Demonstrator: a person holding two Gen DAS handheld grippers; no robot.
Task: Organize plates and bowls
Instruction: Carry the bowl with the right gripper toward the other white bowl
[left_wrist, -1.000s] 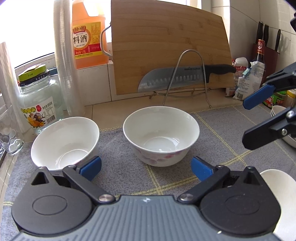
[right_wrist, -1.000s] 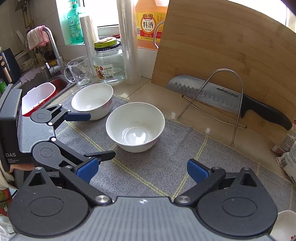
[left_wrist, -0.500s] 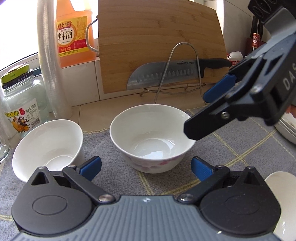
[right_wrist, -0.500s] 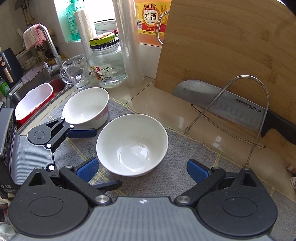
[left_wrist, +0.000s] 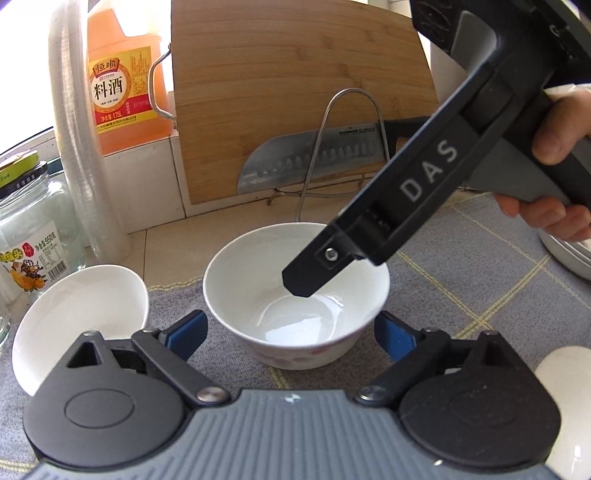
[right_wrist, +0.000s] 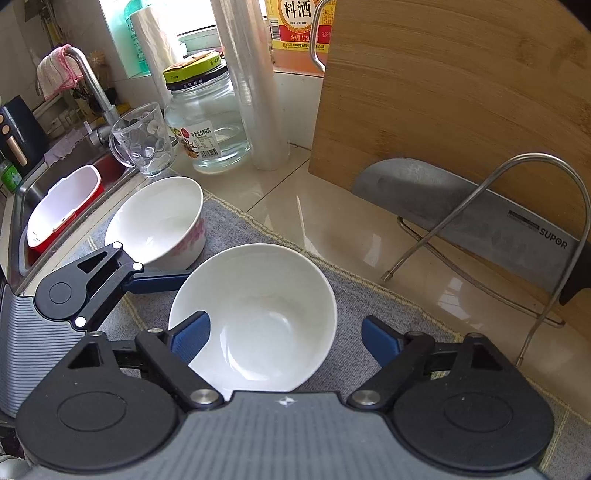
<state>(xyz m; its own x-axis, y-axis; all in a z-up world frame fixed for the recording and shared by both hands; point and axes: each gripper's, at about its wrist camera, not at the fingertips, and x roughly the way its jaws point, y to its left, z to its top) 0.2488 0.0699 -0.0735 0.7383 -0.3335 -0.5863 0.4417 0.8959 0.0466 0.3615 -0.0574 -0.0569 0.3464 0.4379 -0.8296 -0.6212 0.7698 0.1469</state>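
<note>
Left wrist view first: we count two white bowls on the grey checked mat (left_wrist: 461, 295). The near bowl (left_wrist: 295, 314) with pink flowers sits at frame centre; the second bowl (left_wrist: 77, 317) is tipped at the lower left. Bits of more white dishes peek in at the right edge, too cropped to count.

Writing we can read: the orange bottle (left_wrist: 123, 85) at upper left says 料酒 and 1.75L, the one knife (left_wrist: 314, 158) leaning on the wooden cutting board (left_wrist: 295, 92) says SUPOR, the glass jar (left_wrist: 29, 229) at left says 950克, and the right tool's body says DAS.

The left claw (left_wrist: 290, 332) has just been closing in but it's released. Its blue pads sit either side of the near bowl's base, and we can't see them pressing on it.

The right claw (right_wrist: 284, 339) has just been closing too. In the right wrist view its left pad (right_wrist: 192, 339) is inside the near bowl (right_wrist: 255, 317) against the wall, the other pad outside and clear of the rim. So not clenched yet. A hand (left_wrist: 557, 158) holds that tool at the right of the left wrist view. The second bowl (right_wrist: 159, 221) is upper left, beside one glass mug (right_wrist: 144, 144).
</note>
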